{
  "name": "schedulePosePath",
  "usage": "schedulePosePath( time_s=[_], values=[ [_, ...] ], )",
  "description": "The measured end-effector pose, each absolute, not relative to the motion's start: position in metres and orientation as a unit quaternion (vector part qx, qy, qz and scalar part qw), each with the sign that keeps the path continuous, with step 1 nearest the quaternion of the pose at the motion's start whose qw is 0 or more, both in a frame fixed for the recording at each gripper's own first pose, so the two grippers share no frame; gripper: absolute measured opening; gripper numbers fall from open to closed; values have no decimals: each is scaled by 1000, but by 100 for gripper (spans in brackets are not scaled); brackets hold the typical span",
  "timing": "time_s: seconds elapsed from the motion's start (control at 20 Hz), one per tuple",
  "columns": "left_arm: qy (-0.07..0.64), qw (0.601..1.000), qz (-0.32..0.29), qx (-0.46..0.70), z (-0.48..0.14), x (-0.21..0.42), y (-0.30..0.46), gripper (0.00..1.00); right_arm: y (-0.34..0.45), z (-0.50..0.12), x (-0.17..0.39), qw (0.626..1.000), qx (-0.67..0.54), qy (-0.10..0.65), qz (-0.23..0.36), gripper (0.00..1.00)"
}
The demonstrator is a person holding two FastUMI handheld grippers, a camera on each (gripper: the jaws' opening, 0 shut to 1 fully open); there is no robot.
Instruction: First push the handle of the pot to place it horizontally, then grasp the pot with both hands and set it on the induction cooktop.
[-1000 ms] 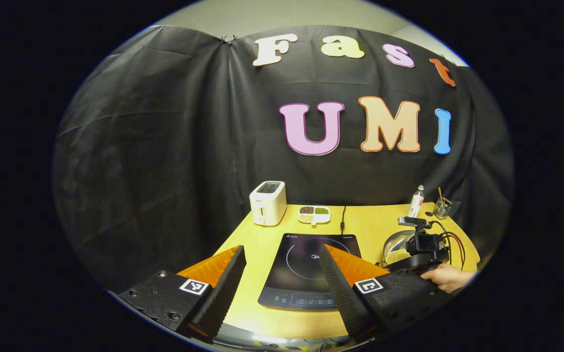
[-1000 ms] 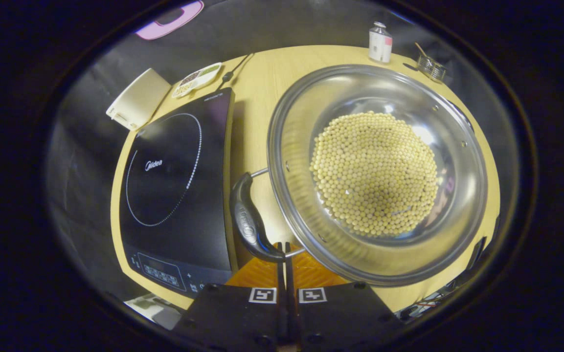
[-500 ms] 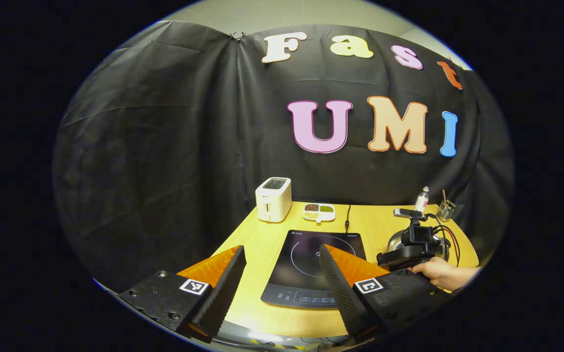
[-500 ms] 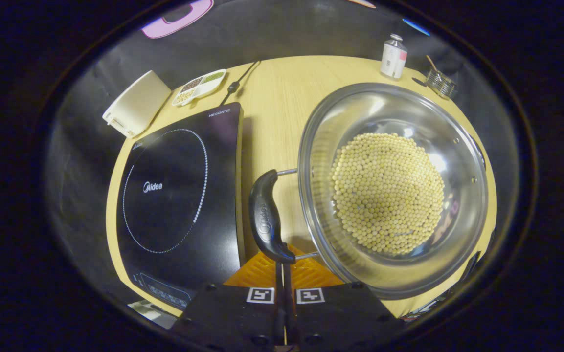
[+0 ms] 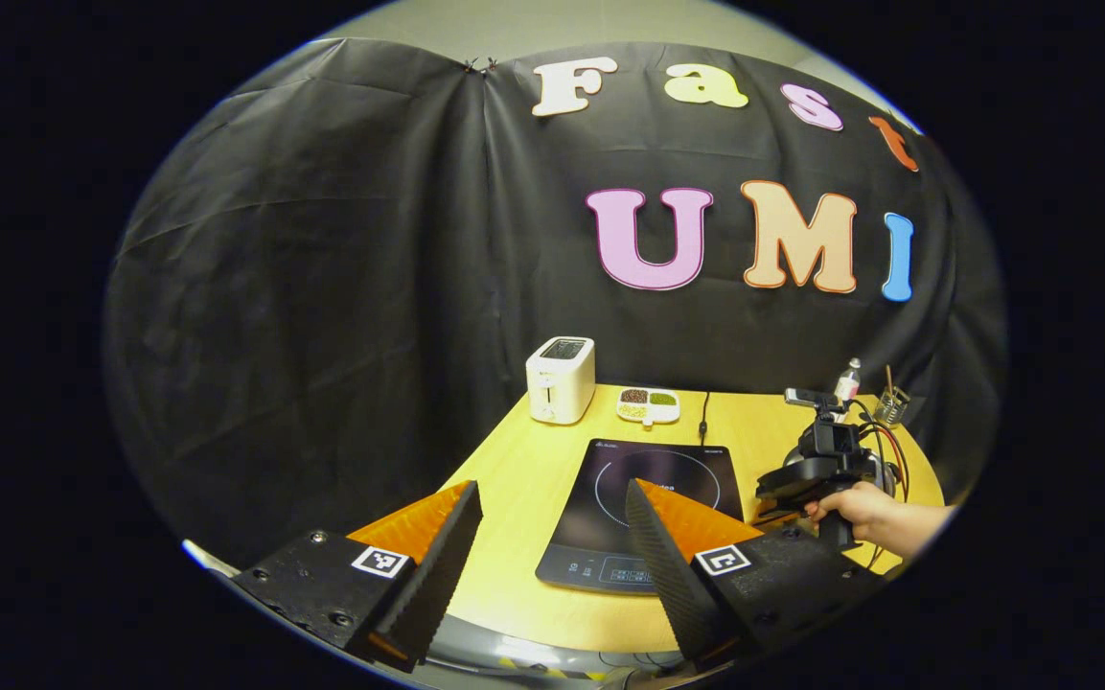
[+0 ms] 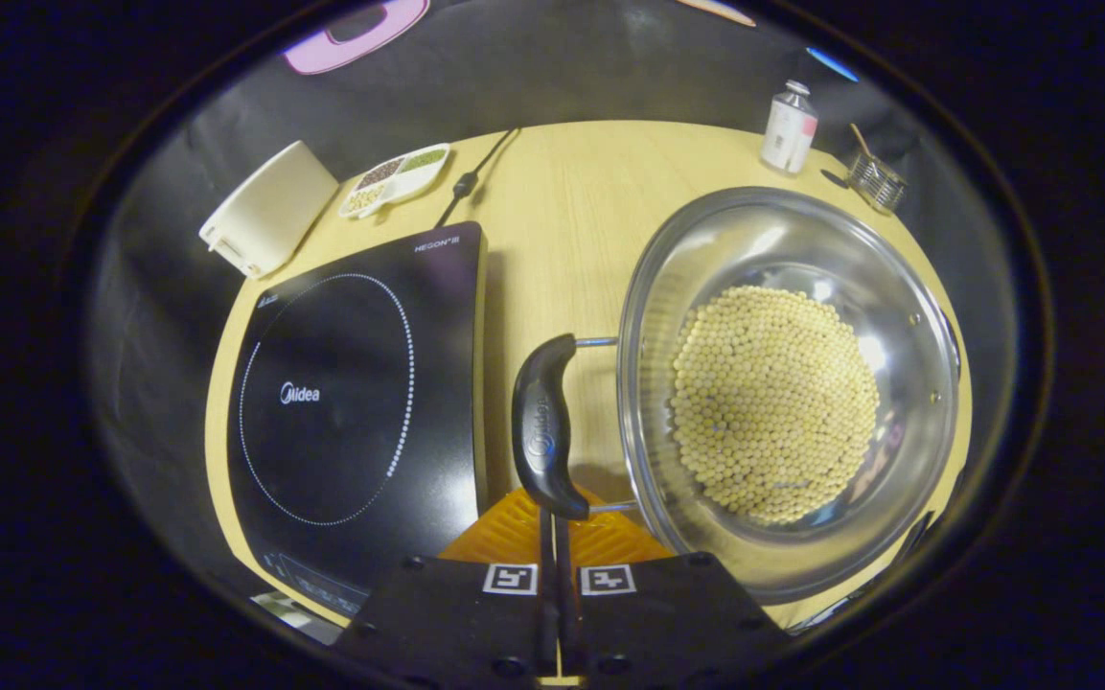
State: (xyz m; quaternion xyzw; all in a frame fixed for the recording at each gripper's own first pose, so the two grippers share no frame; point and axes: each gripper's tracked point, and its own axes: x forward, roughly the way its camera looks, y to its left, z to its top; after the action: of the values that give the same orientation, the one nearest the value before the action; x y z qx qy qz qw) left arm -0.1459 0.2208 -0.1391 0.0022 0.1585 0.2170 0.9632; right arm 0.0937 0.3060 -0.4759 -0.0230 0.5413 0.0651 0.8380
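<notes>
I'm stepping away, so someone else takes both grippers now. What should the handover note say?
Left gripper: open, hovering short of the induction cooktop, holding nothing.
Right gripper: jaws closed, tip at the near end of the pot handle.
Pot, full of beans, sits on the table right of the cooktop.
Done: handle looks roughly horizontal.
Left: grasp pot with both grippers, set it on the cooktop.

Pot (image 6: 787, 383) handle (image 6: 544, 431) has seemingly swung outward.
</notes>
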Motion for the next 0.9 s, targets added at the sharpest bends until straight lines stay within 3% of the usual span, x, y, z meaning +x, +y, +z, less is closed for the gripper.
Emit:
schedulePosePath(
  time_s=[0.55, 0.6, 0.65, 0.75, 0.9],
  values=[
    [151, 975, 163, 6, -134, -123, 185, 93, 278, -431, 81, 860, -40, 496, 116, 0],
    [152, 976, 154, 4, -136, -121, 180, 93, 271, -421, 81, 864, -34, 488, 120, 9],
    [154, 977, 146, 1, -137, -117, 175, 93, 264, -409, 77, 867, -26, 481, 123, 5],
    [160, 979, 127, -7, -142, -108, 164, 93, 244, -390, 77, 875, -9, 468, 125, 9],
    [177, 979, 94, -28, -151, -96, 144, 93, 204, -360, 77, 884, 12, 454, 115, 27]
  ],
)
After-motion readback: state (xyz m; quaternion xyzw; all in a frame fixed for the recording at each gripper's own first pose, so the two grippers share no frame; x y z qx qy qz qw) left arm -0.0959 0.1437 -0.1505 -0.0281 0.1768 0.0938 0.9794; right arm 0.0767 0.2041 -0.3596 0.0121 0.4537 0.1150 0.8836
